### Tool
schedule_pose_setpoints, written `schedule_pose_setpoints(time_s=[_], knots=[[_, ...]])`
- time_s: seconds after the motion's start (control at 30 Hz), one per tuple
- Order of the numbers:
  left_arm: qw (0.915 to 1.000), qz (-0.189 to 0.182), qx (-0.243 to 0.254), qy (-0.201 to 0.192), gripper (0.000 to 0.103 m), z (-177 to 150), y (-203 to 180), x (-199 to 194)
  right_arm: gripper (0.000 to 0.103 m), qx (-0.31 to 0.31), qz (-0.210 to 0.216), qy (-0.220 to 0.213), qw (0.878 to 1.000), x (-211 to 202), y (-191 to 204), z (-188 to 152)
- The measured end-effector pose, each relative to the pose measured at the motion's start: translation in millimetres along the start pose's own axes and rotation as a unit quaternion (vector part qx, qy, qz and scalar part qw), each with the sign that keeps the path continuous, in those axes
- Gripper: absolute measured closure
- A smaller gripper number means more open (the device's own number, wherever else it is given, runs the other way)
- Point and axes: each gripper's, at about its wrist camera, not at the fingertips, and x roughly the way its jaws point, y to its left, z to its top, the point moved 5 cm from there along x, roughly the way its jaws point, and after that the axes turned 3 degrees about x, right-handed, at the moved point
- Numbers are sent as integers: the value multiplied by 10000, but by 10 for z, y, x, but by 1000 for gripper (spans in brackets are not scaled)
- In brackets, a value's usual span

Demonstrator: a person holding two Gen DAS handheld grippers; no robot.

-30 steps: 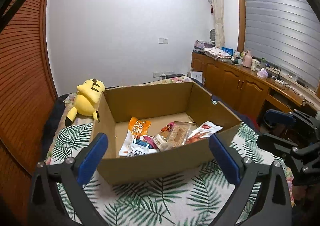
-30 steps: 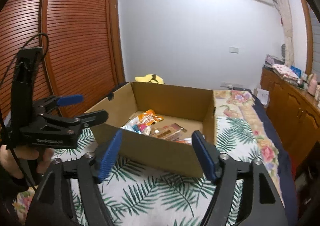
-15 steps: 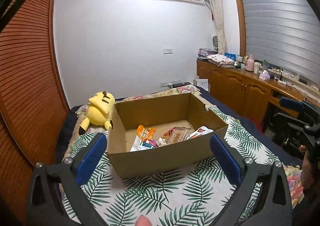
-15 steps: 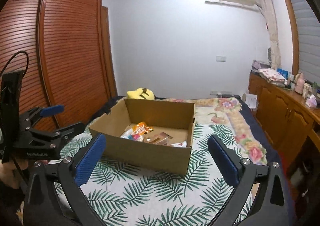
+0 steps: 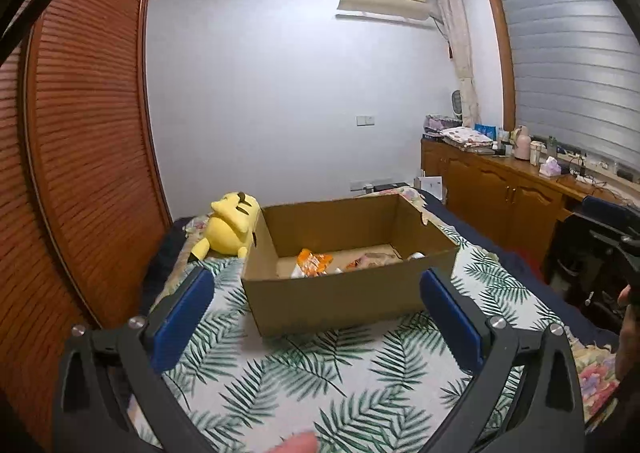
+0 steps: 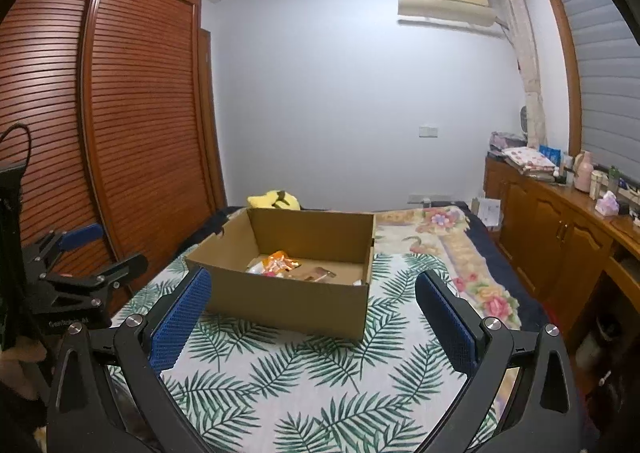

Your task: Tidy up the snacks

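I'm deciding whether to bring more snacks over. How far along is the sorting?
Done: several packets, including an orange snack packet, already lie in the cardboard box on the bed. In hand: nothing; the left gripper and right gripper are both open, short of the box. Left: no loose snacks show on the leaf-print sheet.

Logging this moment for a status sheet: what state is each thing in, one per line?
left gripper: open, holding nothing
right gripper: open, holding nothing
cardboard box: open-topped, resting on the leaf-print bedspread
snack packets: loose inside the box
yellow plush toy: lying just outside the box's left wall
wardrobe doors: shut
window blind: lowered
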Motion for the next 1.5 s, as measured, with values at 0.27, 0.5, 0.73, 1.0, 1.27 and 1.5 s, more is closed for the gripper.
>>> schedule_pose_setpoints(time_s=[0.27, 0.5, 0.73, 1.0, 1.27, 1.5], knots=[[9997, 120, -183, 118, 0, -217, -58, -75, 0, 3, -187, 72, 9998, -25, -4, -227], [9991, 184, -333, 193, 0, -385, 5, -119, 0, 61, -238, 103, 9996, -86, -51, -356], [9990, 225, -288, 241, 0, -452, 29, -111, 0, 100, -258, 125, 9995, -116, -69, -401], [9990, 183, -323, 257, 0, -481, 43, -95, 0, 70, -300, 111, 9995, -127, -62, -414], [9991, 177, -336, 202, 0, -465, 44, -138, 0, 57, -300, 110, 9995, -127, -63, -416], [9992, 175, -319, 166, 0, -445, 42, -173, 0, 86, -317, 76, 9994, -126, -71, -413]])
